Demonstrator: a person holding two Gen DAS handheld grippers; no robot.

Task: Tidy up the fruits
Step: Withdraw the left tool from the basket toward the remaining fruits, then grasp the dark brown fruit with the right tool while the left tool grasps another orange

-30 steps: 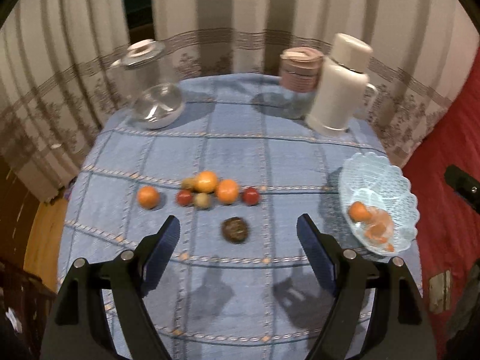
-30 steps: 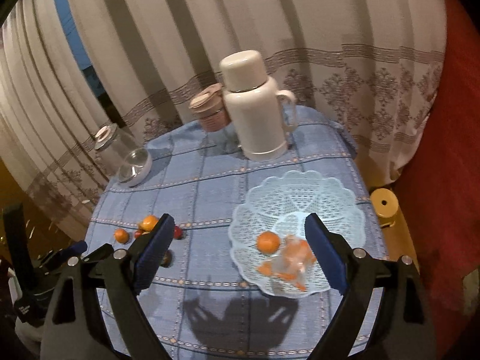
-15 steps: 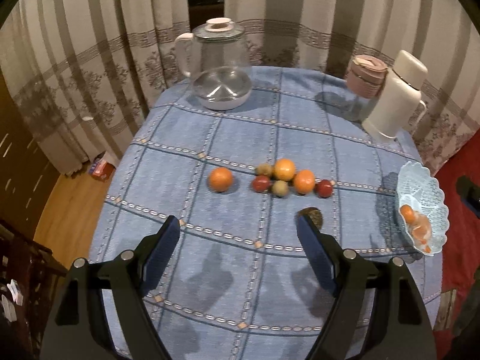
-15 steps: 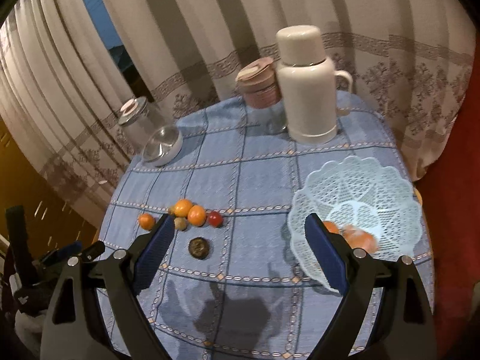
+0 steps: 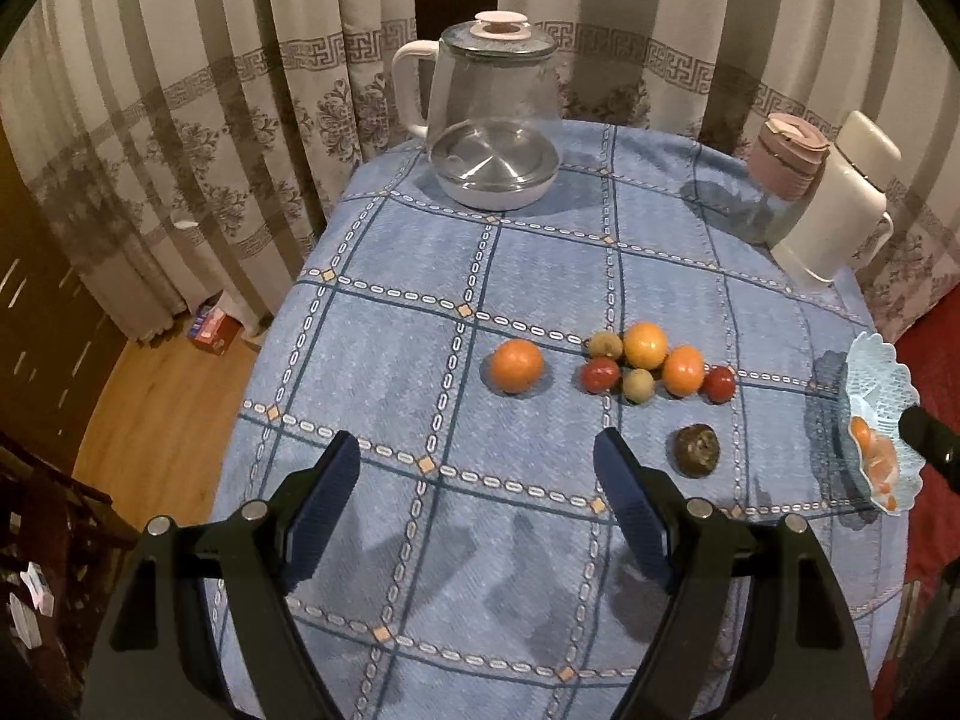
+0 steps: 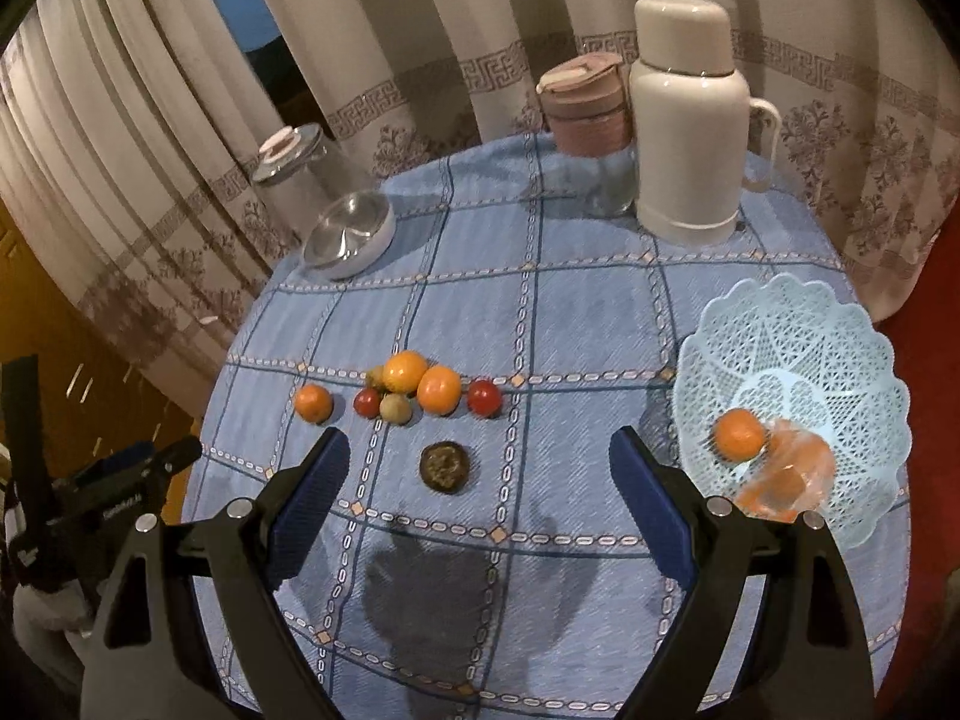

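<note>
Several small fruits lie in a row on the blue checked tablecloth [image 5: 540,276]: a lone orange [image 5: 516,365] at the left, then a cluster of two oranges, two red fruits and two greenish ones [image 5: 645,363]. A dark brown fruit [image 5: 696,450] [image 6: 444,466] sits nearer to me. The pale blue lace basket [image 6: 840,324] at the right holds an orange [image 6: 739,433] and a clear bag of orange pieces [image 6: 786,474]. My left gripper [image 5: 477,504] hovers open over bare cloth, below the lone orange. My right gripper [image 6: 480,498] is open, with the dark fruit just beyond its fingers.
A glass kettle [image 5: 492,126] stands at the back left of the table. A pink-lidded jar [image 6: 591,120] and a white thermos [image 6: 687,114] stand at the back right. Striped curtains hang behind. Wooden floor lies off the left edge.
Both views have swung left: the fruits moved rightwards in the left view, the basket slid to the right edge of the right view. Both grippers stayed open and came lower.
</note>
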